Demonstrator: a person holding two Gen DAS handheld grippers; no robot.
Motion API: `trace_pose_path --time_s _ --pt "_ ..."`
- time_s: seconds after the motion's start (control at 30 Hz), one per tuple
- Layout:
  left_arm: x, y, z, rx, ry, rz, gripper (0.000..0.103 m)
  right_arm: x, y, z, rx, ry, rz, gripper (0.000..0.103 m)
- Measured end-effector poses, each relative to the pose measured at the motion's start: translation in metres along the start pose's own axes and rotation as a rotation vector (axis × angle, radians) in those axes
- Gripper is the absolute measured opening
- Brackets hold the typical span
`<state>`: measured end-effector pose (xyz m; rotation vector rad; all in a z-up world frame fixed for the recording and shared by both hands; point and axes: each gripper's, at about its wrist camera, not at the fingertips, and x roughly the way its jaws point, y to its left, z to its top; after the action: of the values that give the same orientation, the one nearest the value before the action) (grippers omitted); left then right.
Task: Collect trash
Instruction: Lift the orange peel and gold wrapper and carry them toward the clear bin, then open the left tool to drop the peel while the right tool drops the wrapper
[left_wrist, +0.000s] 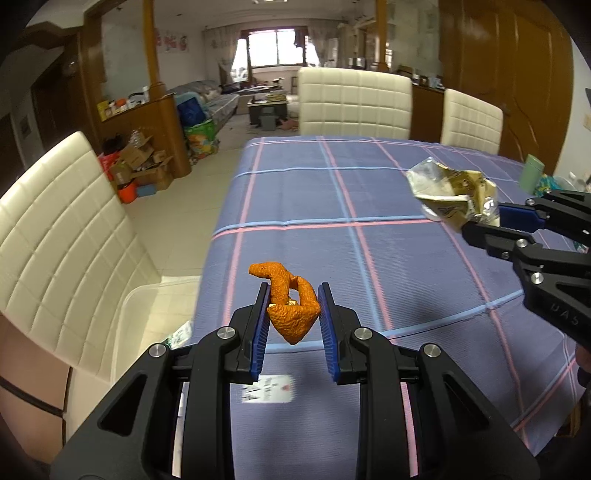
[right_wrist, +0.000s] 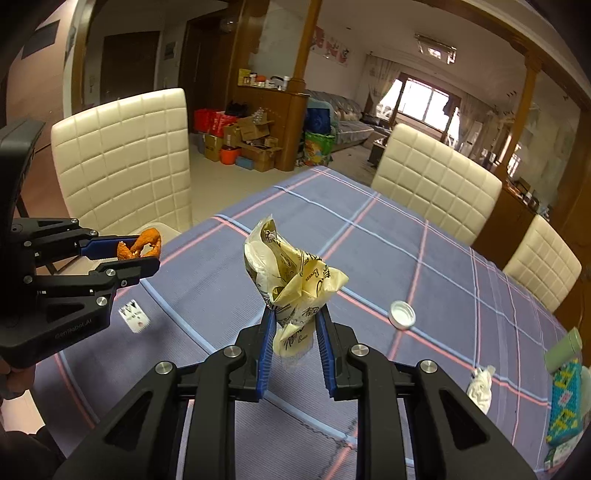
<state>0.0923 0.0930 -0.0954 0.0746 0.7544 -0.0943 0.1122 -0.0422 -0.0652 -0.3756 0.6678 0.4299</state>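
My left gripper is shut on a curled orange peel and holds it above the left edge of the table; it also shows in the right wrist view with the peel. My right gripper is shut on a crumpled yellow wrapper and holds it above the table; in the left wrist view the right gripper carries the wrapper at the right.
The table has a blue plaid cloth. On it lie a small white card, a white bottle cap, a crumpled tissue, a green cup and a patterned pack. Cream chairs stand around it.
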Motion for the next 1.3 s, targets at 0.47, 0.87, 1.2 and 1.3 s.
trace_pose_path --time_s 0.47,0.87,1.2,1.3 --pt "-0.008 0.048 -0.019 -0.070 -0.004 0.072 0.027 0.019 0.052 0.027 -0.086 0.002 0.062 0.022" --pt "0.003 0.088 -0.030 -0.117 0.017 0.123 0.027 0.047 0.091 0.048 -0.136 0.015 0.127 0.022" --pt "0.013 0.126 -0.036 -0.160 0.025 0.195 0.027 0.078 0.126 0.066 -0.175 0.034 0.190 0.022" --pt "0.016 0.137 -0.037 -0.176 0.030 0.210 0.027 0.085 0.133 0.071 -0.185 0.034 0.203 0.022"
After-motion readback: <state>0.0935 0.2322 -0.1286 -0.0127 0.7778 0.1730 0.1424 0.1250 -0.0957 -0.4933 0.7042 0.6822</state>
